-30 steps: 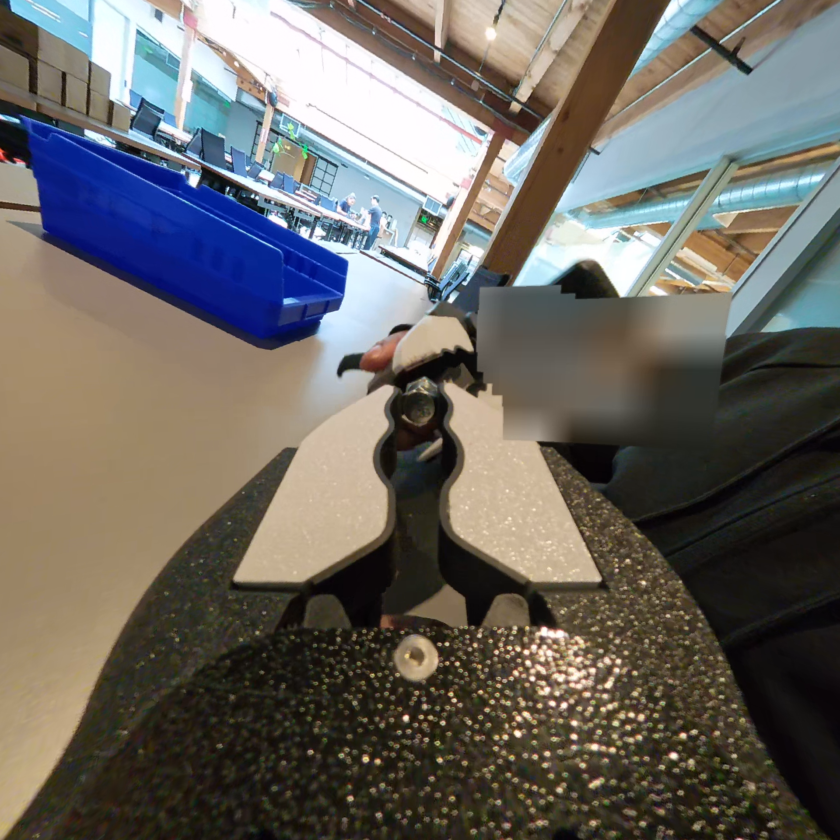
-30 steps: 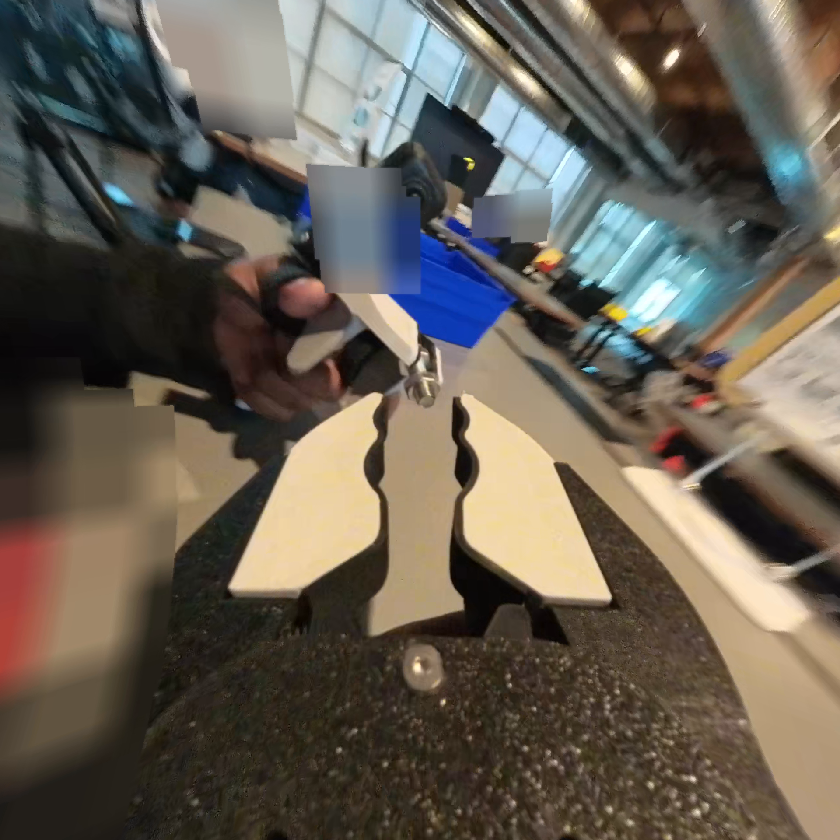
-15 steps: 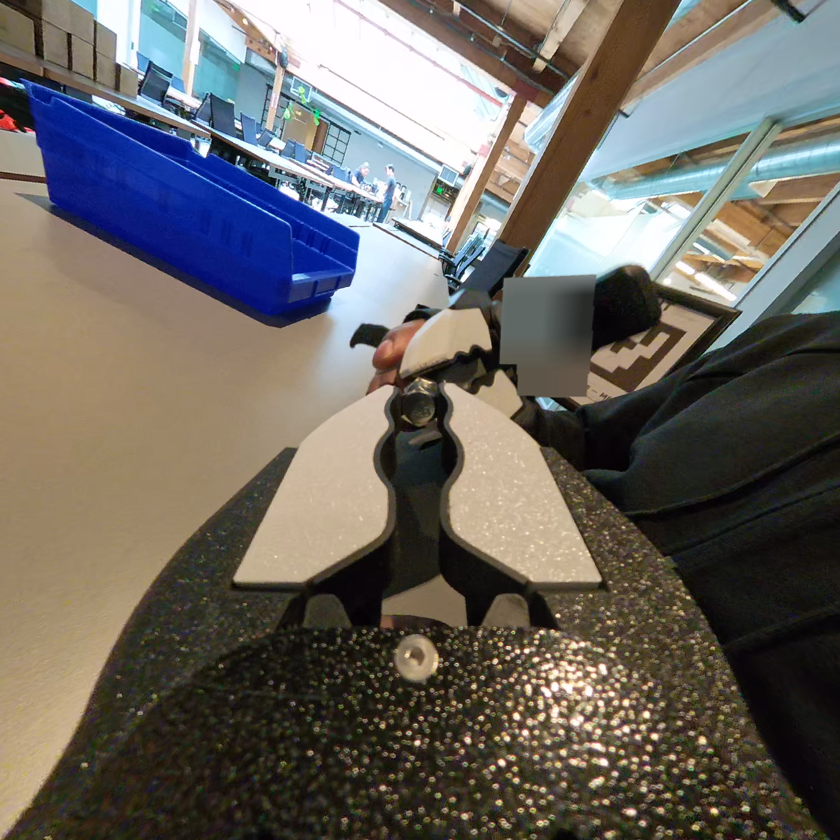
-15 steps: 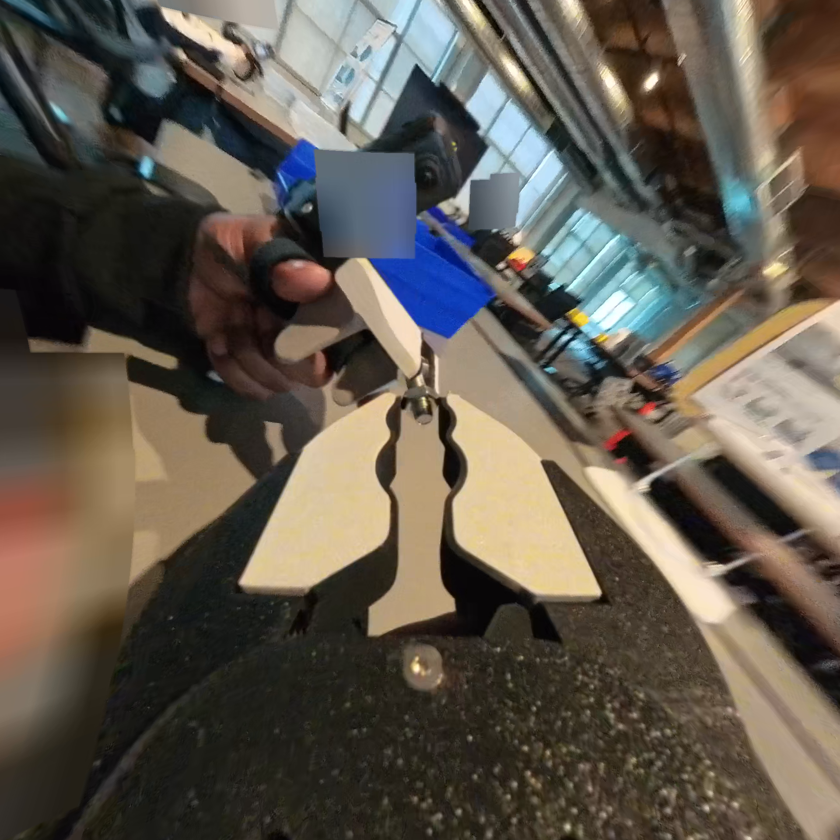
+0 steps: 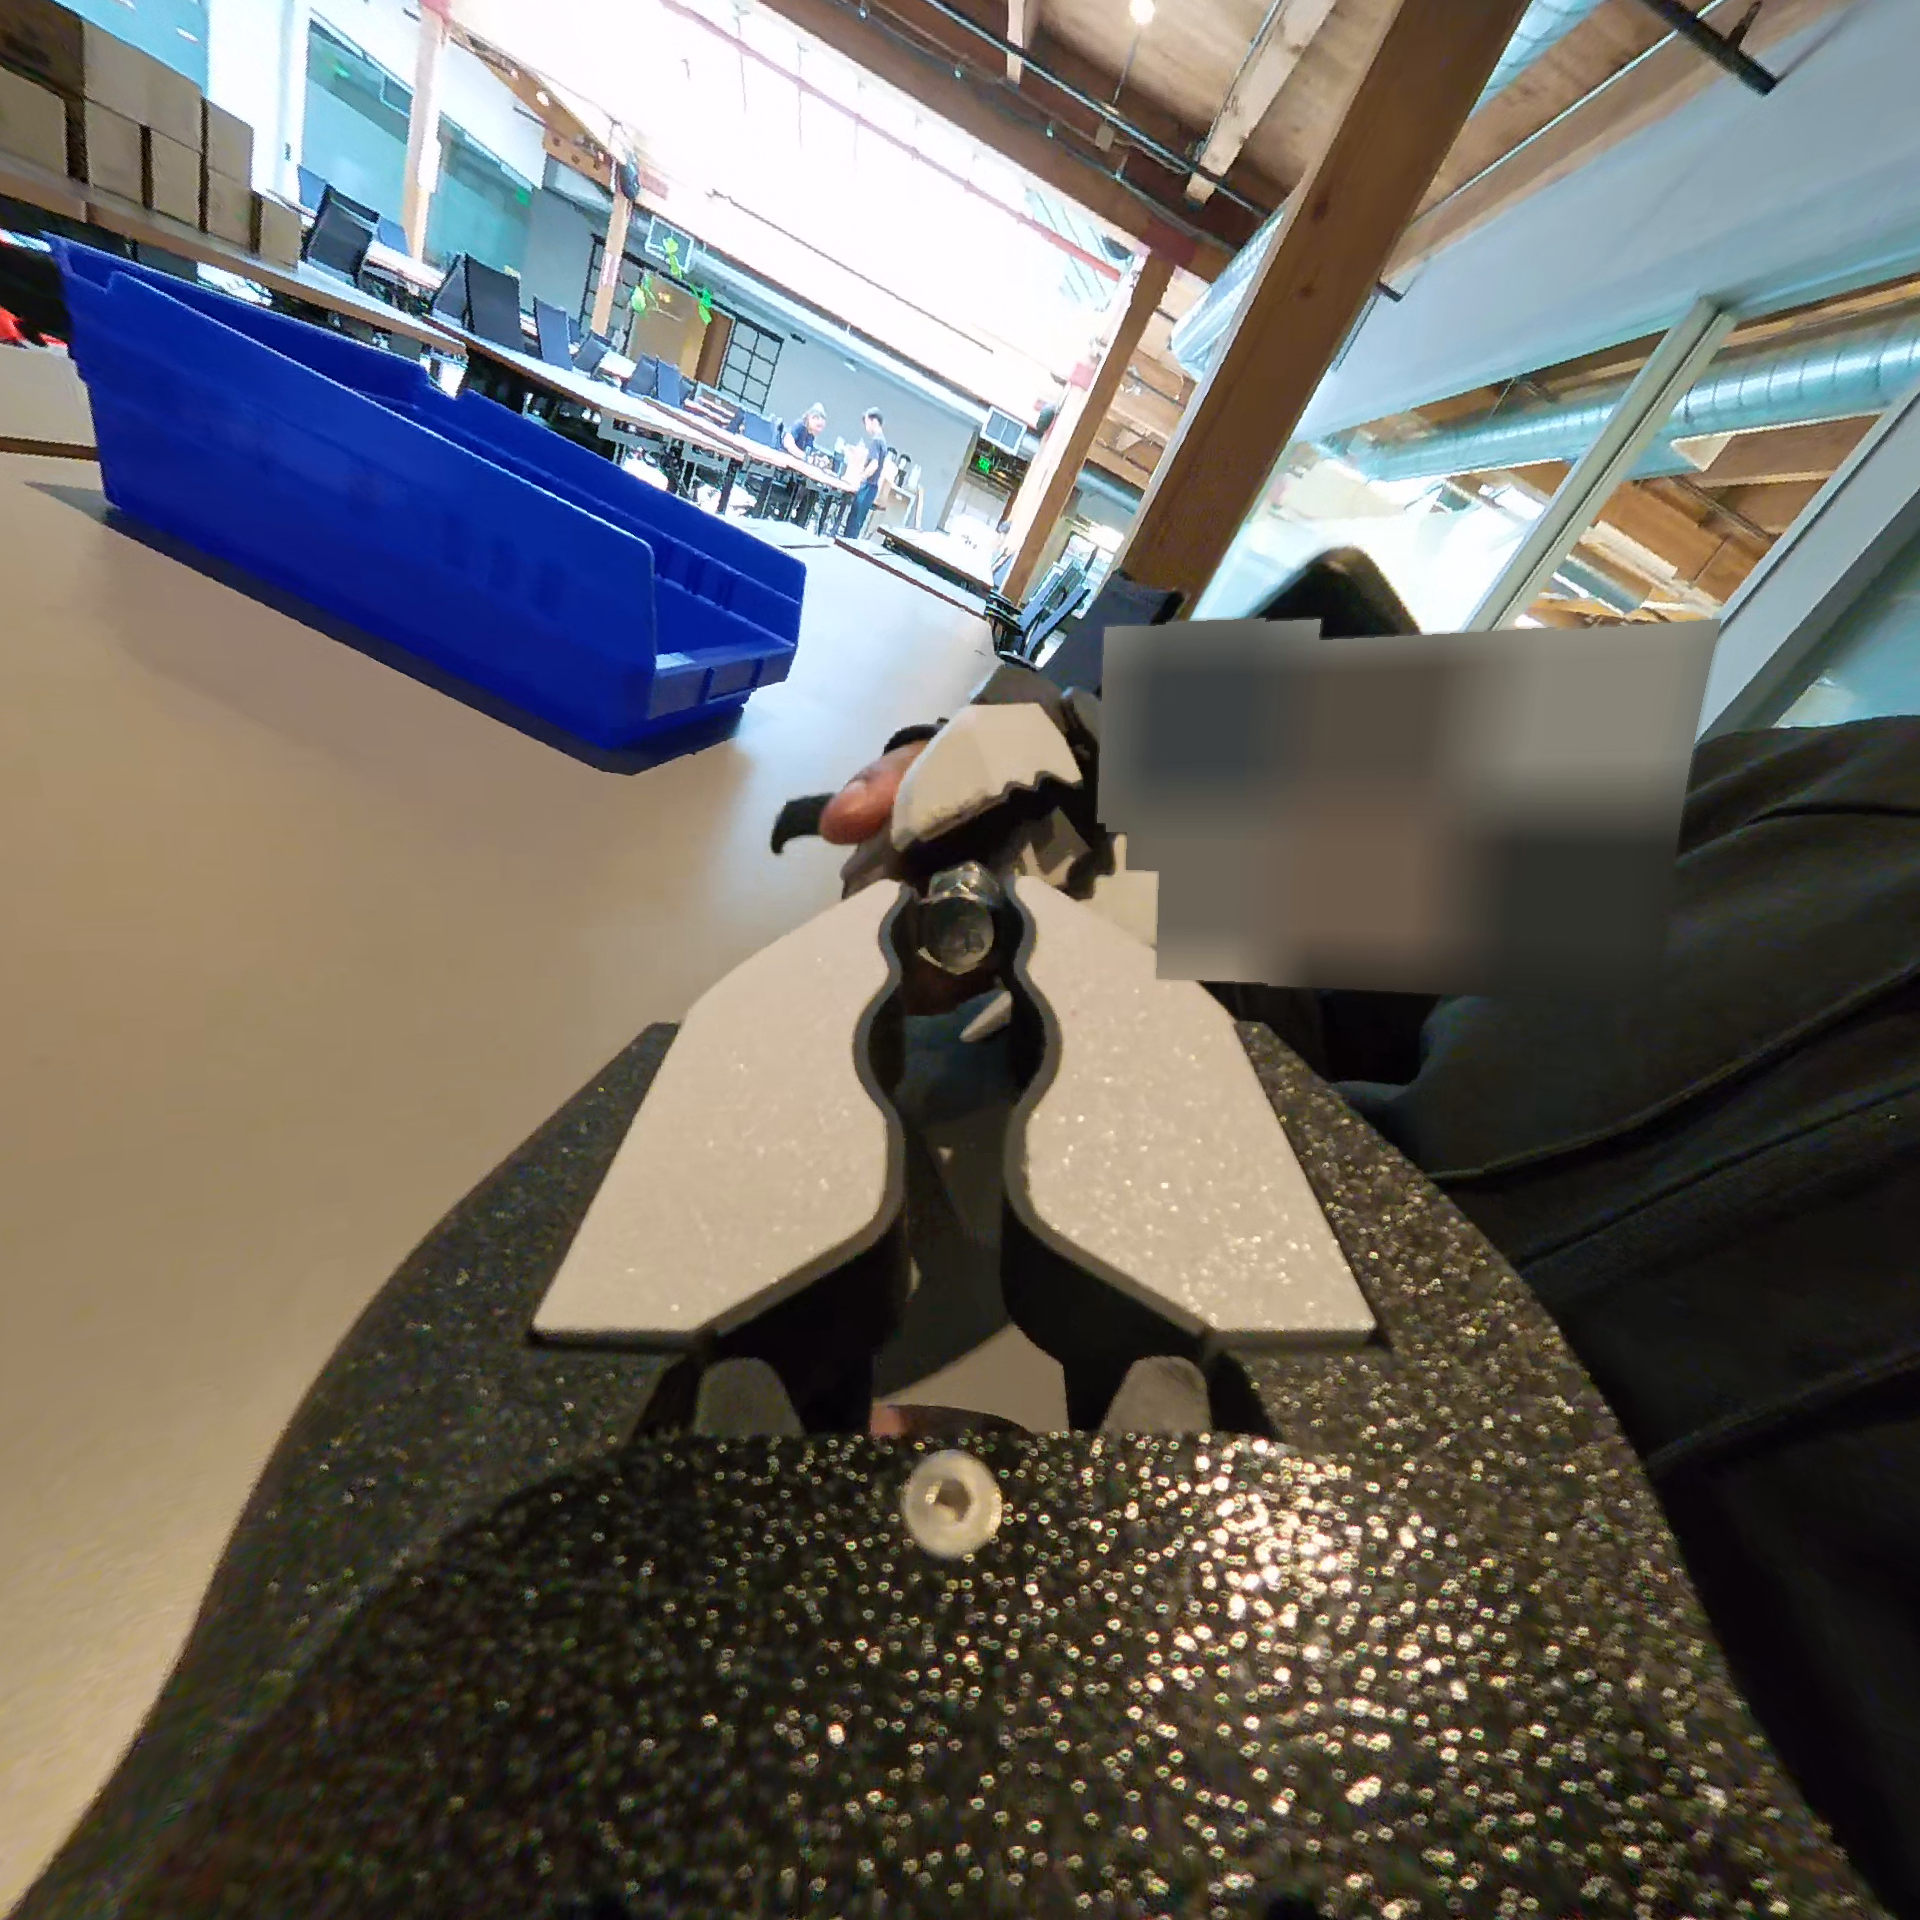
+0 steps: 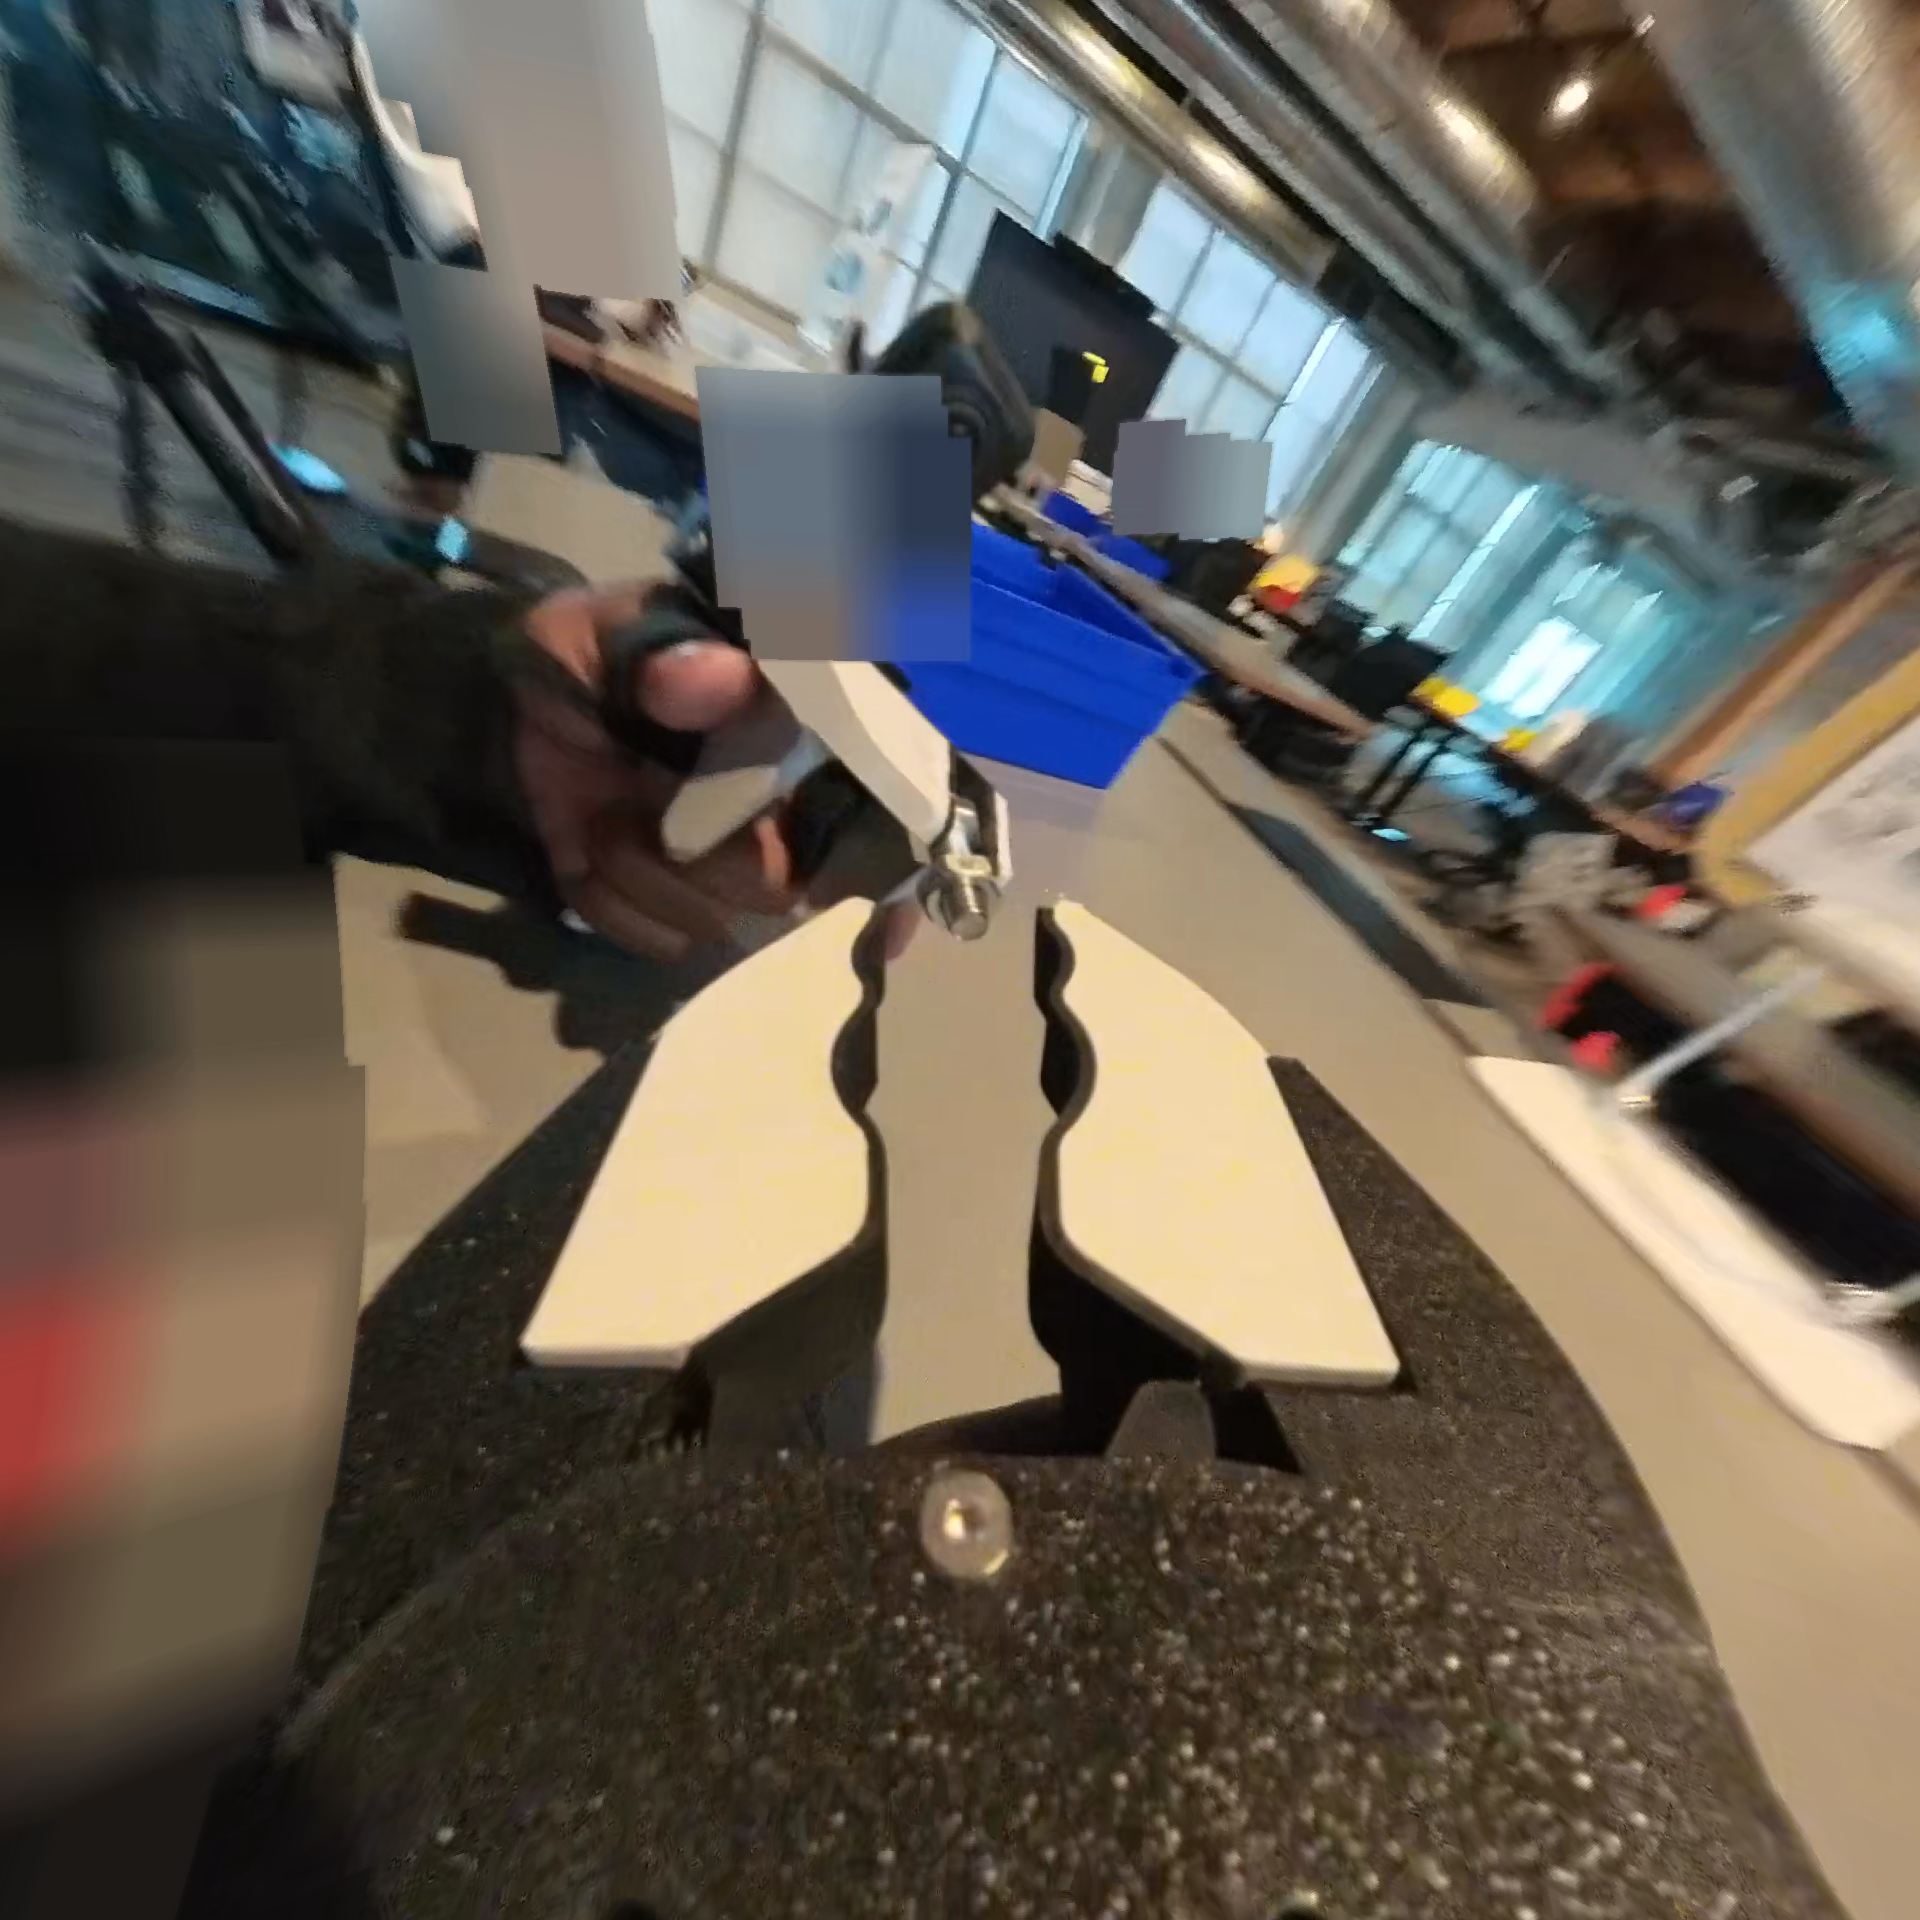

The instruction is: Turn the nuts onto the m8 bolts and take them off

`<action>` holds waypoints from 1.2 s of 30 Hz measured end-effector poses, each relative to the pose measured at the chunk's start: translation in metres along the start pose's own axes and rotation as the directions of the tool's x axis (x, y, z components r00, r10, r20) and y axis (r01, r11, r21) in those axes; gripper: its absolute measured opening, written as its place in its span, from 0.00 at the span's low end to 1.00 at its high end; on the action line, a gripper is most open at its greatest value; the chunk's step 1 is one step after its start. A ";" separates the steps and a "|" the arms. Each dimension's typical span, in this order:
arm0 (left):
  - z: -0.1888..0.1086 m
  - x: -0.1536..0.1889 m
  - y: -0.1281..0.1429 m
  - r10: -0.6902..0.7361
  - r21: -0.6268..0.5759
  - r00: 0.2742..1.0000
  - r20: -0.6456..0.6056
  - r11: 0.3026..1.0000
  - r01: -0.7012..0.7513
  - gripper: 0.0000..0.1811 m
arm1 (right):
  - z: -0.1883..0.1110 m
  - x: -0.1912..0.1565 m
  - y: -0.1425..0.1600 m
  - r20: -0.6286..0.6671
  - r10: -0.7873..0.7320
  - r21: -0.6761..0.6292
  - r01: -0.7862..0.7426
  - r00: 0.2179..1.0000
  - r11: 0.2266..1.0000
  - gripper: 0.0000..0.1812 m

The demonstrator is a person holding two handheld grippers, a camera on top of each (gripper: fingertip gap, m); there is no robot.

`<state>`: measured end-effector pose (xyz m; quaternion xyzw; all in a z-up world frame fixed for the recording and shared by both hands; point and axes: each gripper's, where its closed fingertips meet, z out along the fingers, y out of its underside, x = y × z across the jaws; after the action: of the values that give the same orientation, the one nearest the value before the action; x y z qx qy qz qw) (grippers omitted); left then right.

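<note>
The left gripper (image 5: 956, 940) is pinching the bolt (image 5: 956, 928) by its hex head, fingertips pressed against the flats, holding it in the air above the table (image 5: 312, 935). In the right wrist view the threaded end of that bolt is pointing toward the right gripper (image 6: 956, 914), and a nut (image 6: 971, 883) is sitting on the threads, near the tip by the look of it — though blur is hiding how many turns are engaged. The right gripper is standing spread, its fingertips flanking the bolt's end without closing on anything; whether a pad is brushing the nut I cannot tell.

Beyond the bolt, the hand (image 6: 623, 790) working the left gripper is wrapping its handle, a dark sleeve (image 6: 260, 707) behind it. Farther past the bolt, a blue bin (image 5: 416, 520) is resting on the table, well apart from both grippers.

My judgement: the nut is being turned in re-grips, and this is the loose interval. If only a thread or so is holding, a nudge from the open fingers could be knocking the nut off and sending it rolling across the table. A slanted re-grip could be cross-threading it, and twisting hard against the left gripper's hold could be spinning the bolt head between the pads.
</note>
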<state>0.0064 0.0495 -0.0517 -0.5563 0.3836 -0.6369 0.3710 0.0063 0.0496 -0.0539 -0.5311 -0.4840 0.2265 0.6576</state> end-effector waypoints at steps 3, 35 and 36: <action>-0.001 0.000 0.000 -0.015 0.003 1.000 -0.007 1.000 0.015 0.08 | 0.002 0.004 0.003 -0.099 -0.206 -0.043 0.203 0.974 0.978 0.16; -0.005 0.000 0.000 -0.006 0.011 1.000 0.023 1.000 0.006 0.08 | 0.009 0.002 0.007 -0.037 -0.067 -0.067 0.065 0.997 0.996 0.19; -0.005 0.000 0.001 -0.008 0.007 1.000 0.024 1.000 0.008 0.08 | 0.009 0.001 0.005 -0.057 -0.128 -0.066 0.124 0.990 0.990 0.19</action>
<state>0.0013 0.0497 -0.0527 -0.5640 0.3746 -0.6333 0.3749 -0.0001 0.0570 -0.0585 -0.5262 -0.5032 0.1531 0.6682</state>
